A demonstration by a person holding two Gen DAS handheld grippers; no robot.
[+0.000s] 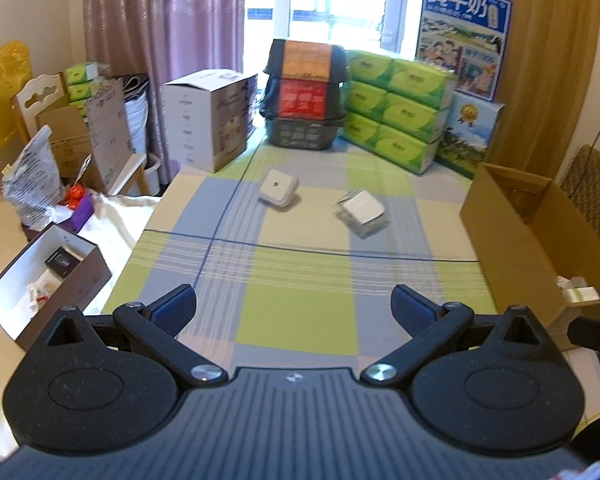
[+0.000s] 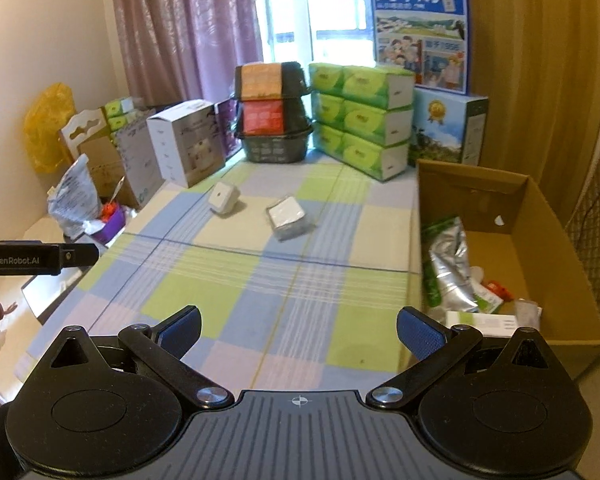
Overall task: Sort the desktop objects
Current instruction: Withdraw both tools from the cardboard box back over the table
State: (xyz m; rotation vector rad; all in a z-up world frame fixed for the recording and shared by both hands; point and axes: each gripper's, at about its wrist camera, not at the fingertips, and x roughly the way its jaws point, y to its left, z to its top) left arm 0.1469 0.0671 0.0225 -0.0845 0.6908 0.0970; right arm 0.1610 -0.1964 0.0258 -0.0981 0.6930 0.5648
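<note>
Table (image 1: 292,308) with the checked cloth is the workspace, mostly bare down the middle. I read that as most items already sorted off it.

Cardboard box (image 2: 540,216) sits at the table's right edge, open top. Looks like the drop bin for my right side: the right view looks into it and shows a silver-green pouch (image 2: 446,264), a flat white-green carton (image 2: 488,322) and small bits. The left view only catches its outer wall and a sliver of contents.

White shoebox (image 1: 48,276) sits off the left edge, open, with a small black item inside. Probably the other bin. Only the left view shows its inside; the right view barely shows it behind the other tool.

Stacked tissue packs (image 1: 396,112), basket (image 1: 304,100) and milk cartons line the far end. Storage, not targets, I'd say.

Still to sort: two small things mid-table toward the far end, apart from each other. White square gadget (image 1: 278,190) tilted up on one edge, and a clear-wrapped white block (image 1: 362,208) to its right, nearer the cardboard box.

Left claw (image 1: 294,306) released, fingers spread wide, nothing between them, hovering at the near edge. Right claw (image 2: 298,330) likewise released and empty. Both well short of the two items.
</note>
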